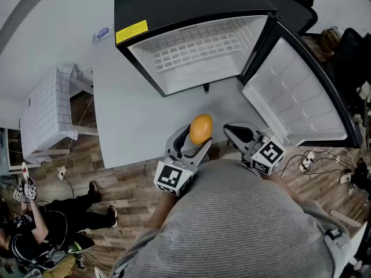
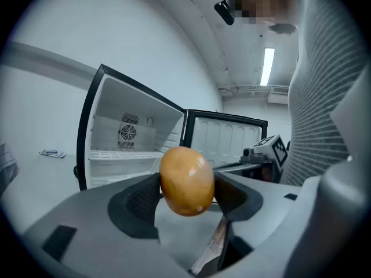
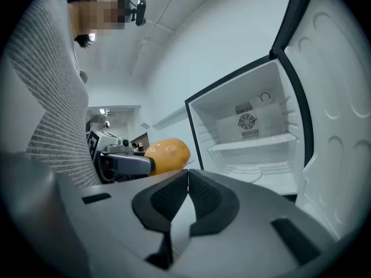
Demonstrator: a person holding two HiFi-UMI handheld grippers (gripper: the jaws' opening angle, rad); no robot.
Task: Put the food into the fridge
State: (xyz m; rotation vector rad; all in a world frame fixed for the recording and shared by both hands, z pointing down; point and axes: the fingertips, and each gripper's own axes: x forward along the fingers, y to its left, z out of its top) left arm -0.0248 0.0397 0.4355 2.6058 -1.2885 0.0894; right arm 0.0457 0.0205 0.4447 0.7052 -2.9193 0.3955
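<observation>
smooth orange oval fruit [image 2: 186, 180] held before the open black fridge [image 1: 174, 4]
left gripper [image 1: 193, 149] clamps its glossy sides with textured dark pads [image 2: 142, 198]; right gripper [image 3: 187, 198] jaws pressed together, empty.

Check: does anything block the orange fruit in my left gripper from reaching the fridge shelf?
Nothing visible does. The door stands wide open, the shelf is bare, and the shut right gripper sits beside the fruit, off its path.
</observation>
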